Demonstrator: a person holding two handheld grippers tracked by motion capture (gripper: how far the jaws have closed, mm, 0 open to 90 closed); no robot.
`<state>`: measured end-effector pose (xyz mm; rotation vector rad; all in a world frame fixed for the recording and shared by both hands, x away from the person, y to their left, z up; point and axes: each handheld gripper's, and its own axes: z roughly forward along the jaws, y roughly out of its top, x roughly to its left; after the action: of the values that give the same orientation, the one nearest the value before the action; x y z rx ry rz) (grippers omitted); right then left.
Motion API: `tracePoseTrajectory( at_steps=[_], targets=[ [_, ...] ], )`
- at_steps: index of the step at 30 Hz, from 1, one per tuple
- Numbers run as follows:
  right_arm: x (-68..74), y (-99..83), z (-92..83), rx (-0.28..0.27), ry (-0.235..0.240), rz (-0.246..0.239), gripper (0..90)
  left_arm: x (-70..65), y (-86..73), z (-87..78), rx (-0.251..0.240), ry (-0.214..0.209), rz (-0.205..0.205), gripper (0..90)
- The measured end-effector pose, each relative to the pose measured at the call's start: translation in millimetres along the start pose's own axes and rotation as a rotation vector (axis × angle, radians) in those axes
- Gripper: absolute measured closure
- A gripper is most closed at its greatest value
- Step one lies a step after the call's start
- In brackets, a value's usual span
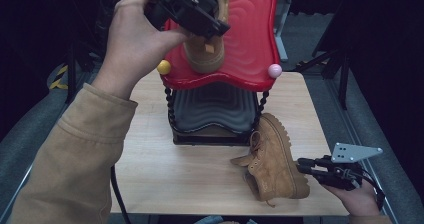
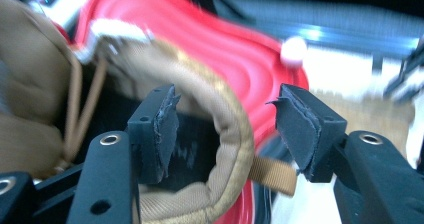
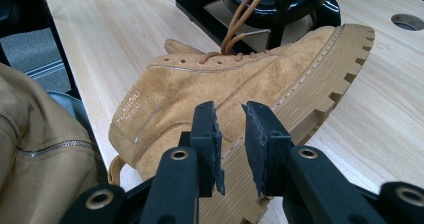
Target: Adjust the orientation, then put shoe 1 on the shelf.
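Two-tier shoe rack (image 1: 220, 129) on a wooden table (image 1: 150, 159) — two tan boots.
One boot (image 1: 205, 54) sits on the red top shelf (image 1: 250, 39), left gripper (image 2: 225, 129) open astride its collar; the other boot (image 1: 275, 159) lies on the table — right gripper (image 3: 231, 144) just beside its sole, jaws slightly apart, holding nothing.

A tan suede boot (image 1: 206, 49) stands upright on the red top shelf (image 1: 250, 34) of a two-tier rack at the far middle of the wooden table (image 1: 155, 169). Its padded collar (image 2: 227, 134) and brown pull loop (image 2: 272, 176) face the near side, with the opening dark inside. A second matching boot (image 1: 272, 156) lies on its side on the table, near and right of the rack. Its lugged sole (image 3: 325, 99) faces right, its toe points far, and its laces (image 3: 240, 19) trail toward the rack's black base (image 1: 210, 139).
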<state>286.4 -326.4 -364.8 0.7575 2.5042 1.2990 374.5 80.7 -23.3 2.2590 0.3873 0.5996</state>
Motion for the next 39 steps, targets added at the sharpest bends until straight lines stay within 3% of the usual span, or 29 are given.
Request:
tracePoseTrajectory(
  at_steps=[3, 6, 9, 12, 13, 14, 17, 25, 29, 32, 35, 39],
  targets=[
    [-0.1, 0.1, 1.1, 0.002, 0.001, -0.001, 74.7, -1.5, -3.6, -4.0, -0.112, -0.106, -0.044, 42.3],
    [-0.5, 0.0, 1.5, 0.0, 0.002, -0.002, 74.7, -10.1, -10.9, -0.2, -0.194, -0.206, -0.043, 41.9],
    [-0.5, 0.8, 1.2, -0.004, -0.006, 0.003, 74.9, -20.1, -25.8, 12.0, -0.244, -0.266, -0.058, 42.8],
    [-1.6, 1.7, 1.7, 0.001, -0.024, 0.017, 75.3, -27.0, -37.9, 22.7, -0.257, -0.29, -0.072, 43.0],
    [-3.6, 2.0, 3.3, 0.013, -0.048, 0.036, 77.4, -31.4, -46.0, 29.8, -0.266, -0.322, -0.089, 42.4],
    [-3.9, 1.9, 4.1, 0.018, -0.056, 0.042, 79.2, -39.3, -58.2, 41.1, -0.259, -0.318, -0.095, 42.1],
    [-5.0, 2.2, 6.3, 0.016, -0.093, 0.04, 85.1, -48.8, -71.6, 53.9, -0.238, -0.287, -0.104, 42.6],
    [-8.3, 4.6, 5.4, 0.008, -0.109, 0.061, 88.7, -69.5, -116.6, 82.8, -0.269, -0.267, -0.134, 42.2],
    [-11.8, 5.0, 6.7, 0.012, -0.117, 0.078, 88.9, -81.5, -140.3, 94.4, -0.257, -0.266, -0.135, 39.7],
    [-14.5, 6.7, 8.6, 0.013, -0.117, 0.083, 89.0, -92.3, -156.0, 108.0, -0.257, -0.293, -0.146, 39.8],
    [-15.4, 9.0, 12.0, 0.026, -0.106, 0.083, 88.9, -97.0, -164.2, 114.4, -0.257, -0.297, -0.154, 39.6],
    [-13.3, 9.4, 17.1, 0.042, -0.095, 0.075, 88.9, -94.6, -174.6, 120.7, -0.267, -0.298, -0.204, 39.0]
  ],
)
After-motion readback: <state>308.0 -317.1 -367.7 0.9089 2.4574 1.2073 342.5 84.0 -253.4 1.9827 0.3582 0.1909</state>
